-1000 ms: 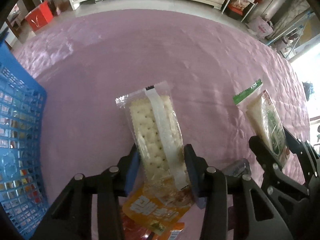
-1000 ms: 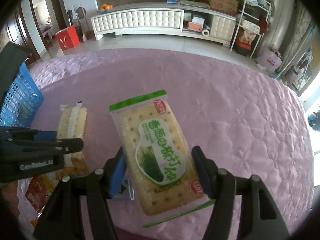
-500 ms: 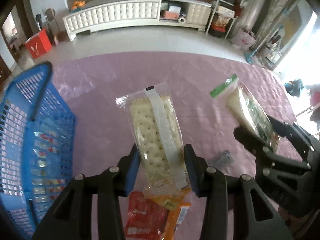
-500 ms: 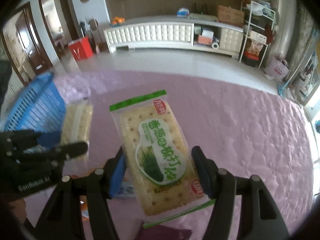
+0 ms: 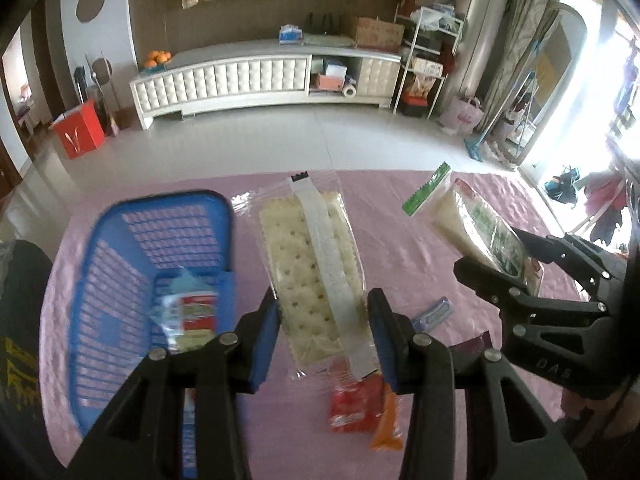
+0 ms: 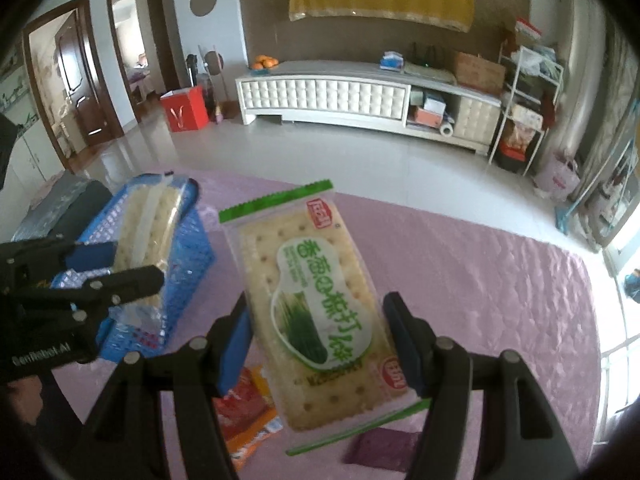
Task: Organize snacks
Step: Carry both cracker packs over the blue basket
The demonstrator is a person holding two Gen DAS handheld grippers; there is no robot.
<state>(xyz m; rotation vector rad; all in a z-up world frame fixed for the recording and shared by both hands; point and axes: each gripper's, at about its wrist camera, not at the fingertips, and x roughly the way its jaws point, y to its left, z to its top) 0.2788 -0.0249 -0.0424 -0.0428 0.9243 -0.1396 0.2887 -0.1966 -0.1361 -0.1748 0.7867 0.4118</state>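
**Left wrist view: two cracker packs held up beside the blue basket**

In the left wrist view the left gripper (image 5: 324,336) has its jaws closed on a clear cracker pack (image 5: 316,276) with a white seam strip running down its length; the blue pads press against both long edges near the pack's lower end, and the pack stands off the surface. To the left lies the blue basket (image 5: 100,280), with a snack packet (image 5: 192,312) already inside it. Below the held pack, a red packet (image 5: 354,404) and an orange packet (image 5: 386,424) lie on the pink quilted cover (image 5: 400,240), with a small bluish wrapper (image 5: 434,314) near them.

The right wrist view shows the right gripper (image 6: 320,344) with its jaws set fairly wide and clamped on a green-printed cracker pack (image 6: 316,300), also lifted clear of the cover. A dark purple packet (image 6: 380,448) lies beneath it. Beyond the cover stands a long white cabinet (image 6: 328,96) on the tiled floor.
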